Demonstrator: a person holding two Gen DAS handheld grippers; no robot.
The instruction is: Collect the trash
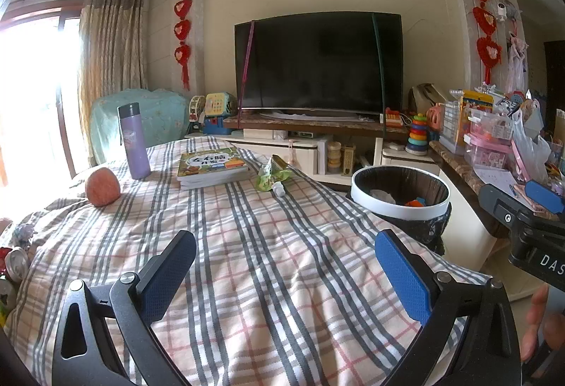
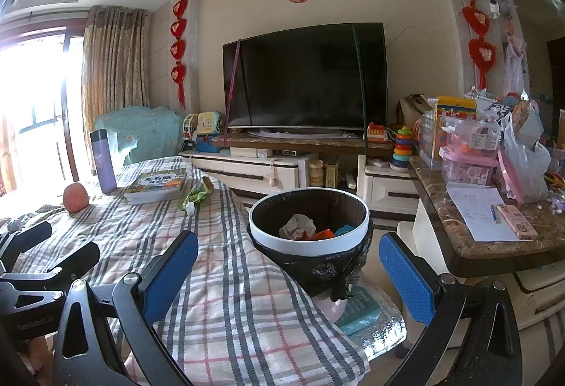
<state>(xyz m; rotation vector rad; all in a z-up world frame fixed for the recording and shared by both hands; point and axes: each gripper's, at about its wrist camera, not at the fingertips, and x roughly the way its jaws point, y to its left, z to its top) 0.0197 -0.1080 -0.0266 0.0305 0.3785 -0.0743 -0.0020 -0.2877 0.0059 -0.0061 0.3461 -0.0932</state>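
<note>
Both grippers' blue fingers (image 1: pixel 400 275) are spread wide and hold nothing: left gripper (image 1: pixel 286 276) over the plaid cloth (image 1: pixel 247 245), right gripper (image 2: pixel 289 276) nearer the bin (image 2: pixel 356 230). A crumpled green wrapper (image 1: pixel 272 172) with a small white cap lies on the cloth just beside the book stack (image 1: pixel 212 167), well apart from both grippers. It looks light and slippery; a shallow pinch could snag the loose cloth or let the wrapper slip. Left of the books stands a purple flask (image 1: pixel 133 142).

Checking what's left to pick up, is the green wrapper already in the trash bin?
No, the green wrapper lies on the checked tablecloth beside the books, outside the trash bin.
</note>
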